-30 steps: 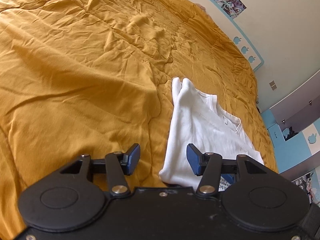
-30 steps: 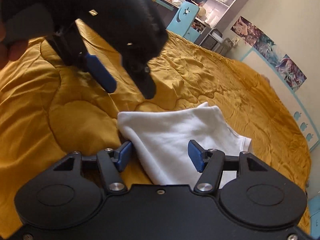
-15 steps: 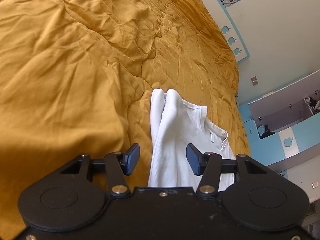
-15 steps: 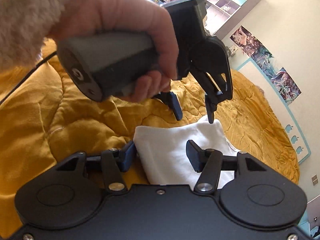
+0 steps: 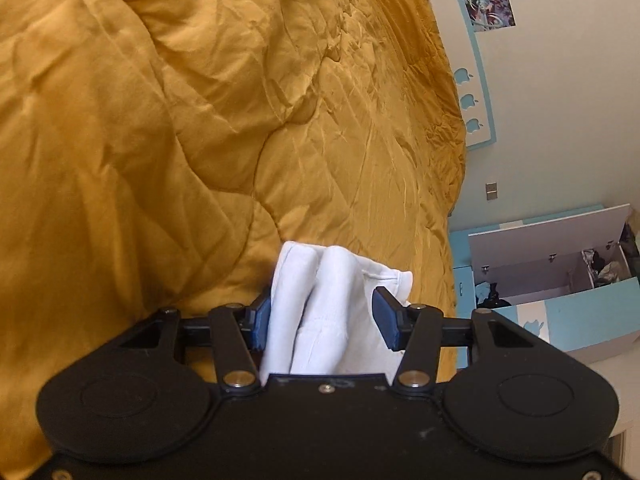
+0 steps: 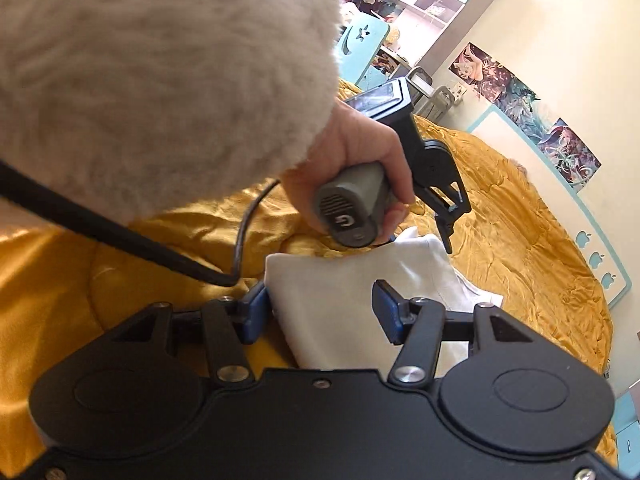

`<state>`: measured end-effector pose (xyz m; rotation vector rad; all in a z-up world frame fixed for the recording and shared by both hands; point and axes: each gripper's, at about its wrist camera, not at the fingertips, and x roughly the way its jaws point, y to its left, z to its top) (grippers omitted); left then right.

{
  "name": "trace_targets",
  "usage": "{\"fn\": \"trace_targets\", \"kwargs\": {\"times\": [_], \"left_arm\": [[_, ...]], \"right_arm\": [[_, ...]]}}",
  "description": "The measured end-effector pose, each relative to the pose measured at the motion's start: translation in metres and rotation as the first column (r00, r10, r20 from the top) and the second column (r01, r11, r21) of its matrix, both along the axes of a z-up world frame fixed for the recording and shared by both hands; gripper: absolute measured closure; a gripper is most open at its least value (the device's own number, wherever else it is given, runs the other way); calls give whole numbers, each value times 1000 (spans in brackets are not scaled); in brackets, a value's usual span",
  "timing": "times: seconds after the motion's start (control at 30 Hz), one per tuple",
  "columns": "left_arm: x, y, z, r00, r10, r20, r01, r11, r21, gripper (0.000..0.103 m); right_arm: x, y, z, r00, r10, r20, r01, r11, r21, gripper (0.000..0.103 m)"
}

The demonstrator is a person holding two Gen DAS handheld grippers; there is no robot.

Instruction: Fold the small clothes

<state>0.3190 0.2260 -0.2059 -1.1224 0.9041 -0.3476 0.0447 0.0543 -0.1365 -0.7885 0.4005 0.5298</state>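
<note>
The left claw (image 5: 322, 322) is closing with the bunched far end of the white garment (image 5: 320, 304) between its pads, one pad touching cloth, the other just clear. The right claw (image 6: 318, 312), also closing, straddles the garment's near corner. The cloth's long axis runs away across the yellow bed (image 5: 160, 120).

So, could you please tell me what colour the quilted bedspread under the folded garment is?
Mustard yellow; the quilted bedspread shows best in the left wrist view.
</note>
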Motion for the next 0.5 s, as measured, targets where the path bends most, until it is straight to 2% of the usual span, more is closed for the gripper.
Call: {"fn": "trace_targets", "kwargs": {"times": [0.07,0.1,0.13,0.17,0.23,0.37,0.43,0.5], "left_arm": [[0,-3,3,1000,-19,13,19,1000,22,58],[-1,-4,5,1000,-18,21,17,999,28,64],[-2,-5,5,1000,-13,13,13,1000,28,73],[-3,-4,2,1000,-11,-11,11,1000,18,87],[-5,-1,1,1000,3,-29,-3,1000,-12,87],[-8,-8,18,1000,0,-12,1,1000,22,88],[-7,-14,31,1000,-4,2,4,1000,23,88],[-5,-22,48,1000,-10,6,9,998,55,88]], "right_arm": [[1,-1,1,1000,13,-27,-13,1000,14,67],[0,-1,2,999,19,-46,-19,1000,18,80],[-1,0,2,998,23,-59,-21,1000,20,88],[-1,0,1,998,22,-56,-21,1000,20,89],[-3,-1,2,999,19,-50,-17,999,30,91],[-3,-17,14,996,-8,-85,20,991,132,93],[-3,-29,23,994,-29,-101,48,981,186,95],[-2,-43,35,992,-61,-107,85,970,229,95]]}}
